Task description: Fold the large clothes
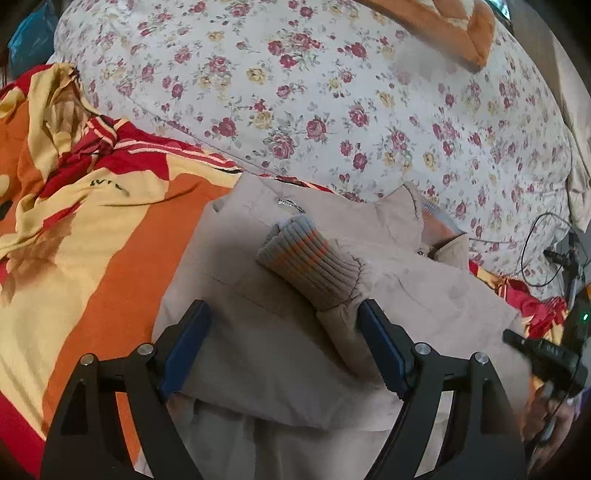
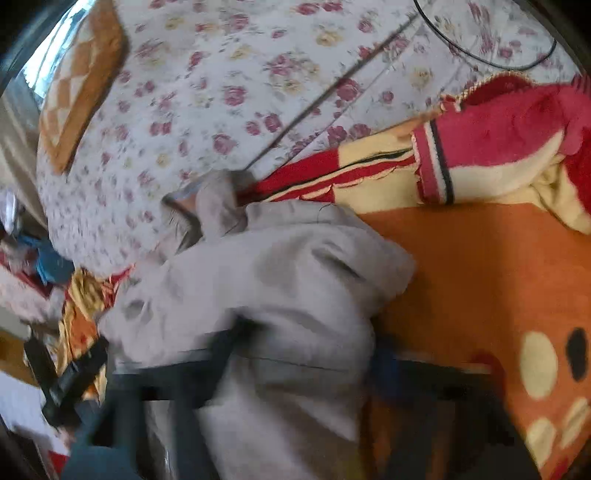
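A beige jacket (image 1: pixel 280 280) lies on an orange, yellow and red blanket (image 1: pixel 85 236). One sleeve is folded across its body, with a ribbed grey and orange cuff (image 1: pixel 306 262) on top. My left gripper (image 1: pixel 284 314) is open just above the jacket, its blue pads (image 1: pixel 188 343) to either side of the sleeve. In the blurred right wrist view the jacket (image 2: pixel 266 288) is bunched between the fingers of my right gripper (image 2: pixel 306 347), whose jaws stand wide apart around the fabric. The other gripper also shows at the right edge of the left wrist view (image 1: pixel 546 354).
A white quilt with red roses (image 1: pixel 332 103) rises behind the jacket. An orange checked pillow (image 1: pixel 450 26) lies at the far end. A black cable (image 1: pixel 543 251) runs at the right. The blanket (image 2: pixel 480 277) spreads to the right of the jacket.
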A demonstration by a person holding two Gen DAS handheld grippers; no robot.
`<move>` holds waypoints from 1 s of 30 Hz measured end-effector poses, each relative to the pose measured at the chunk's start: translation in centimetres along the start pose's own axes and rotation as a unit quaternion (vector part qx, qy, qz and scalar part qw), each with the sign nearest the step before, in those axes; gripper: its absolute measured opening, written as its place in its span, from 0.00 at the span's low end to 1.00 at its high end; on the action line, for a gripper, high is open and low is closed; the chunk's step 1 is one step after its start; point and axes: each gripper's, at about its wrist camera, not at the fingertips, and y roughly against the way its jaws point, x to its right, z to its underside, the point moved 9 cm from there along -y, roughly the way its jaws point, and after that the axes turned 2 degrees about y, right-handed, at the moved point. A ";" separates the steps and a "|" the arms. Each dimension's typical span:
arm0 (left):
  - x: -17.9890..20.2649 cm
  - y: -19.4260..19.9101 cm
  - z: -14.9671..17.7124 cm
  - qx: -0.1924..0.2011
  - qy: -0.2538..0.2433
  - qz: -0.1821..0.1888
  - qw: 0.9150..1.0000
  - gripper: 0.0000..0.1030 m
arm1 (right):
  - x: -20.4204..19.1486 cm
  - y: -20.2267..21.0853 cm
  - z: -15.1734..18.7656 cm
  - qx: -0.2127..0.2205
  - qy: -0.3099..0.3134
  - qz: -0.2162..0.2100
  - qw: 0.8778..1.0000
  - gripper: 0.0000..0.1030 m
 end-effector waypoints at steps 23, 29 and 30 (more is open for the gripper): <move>1.0 1.4 -0.2 0.031 -0.020 -0.010 0.999 0.80 | -1.3 2.2 3.8 -0.015 0.027 -0.014 0.999 0.07; 2.1 -1.3 1.5 -0.012 -0.062 -0.013 0.998 0.80 | 0.7 4.2 2.2 0.042 0.108 0.121 0.986 0.02; 2.1 -1.5 1.7 -0.015 -0.064 -0.016 0.998 0.80 | 1.3 3.3 2.7 0.025 0.102 0.121 0.987 0.02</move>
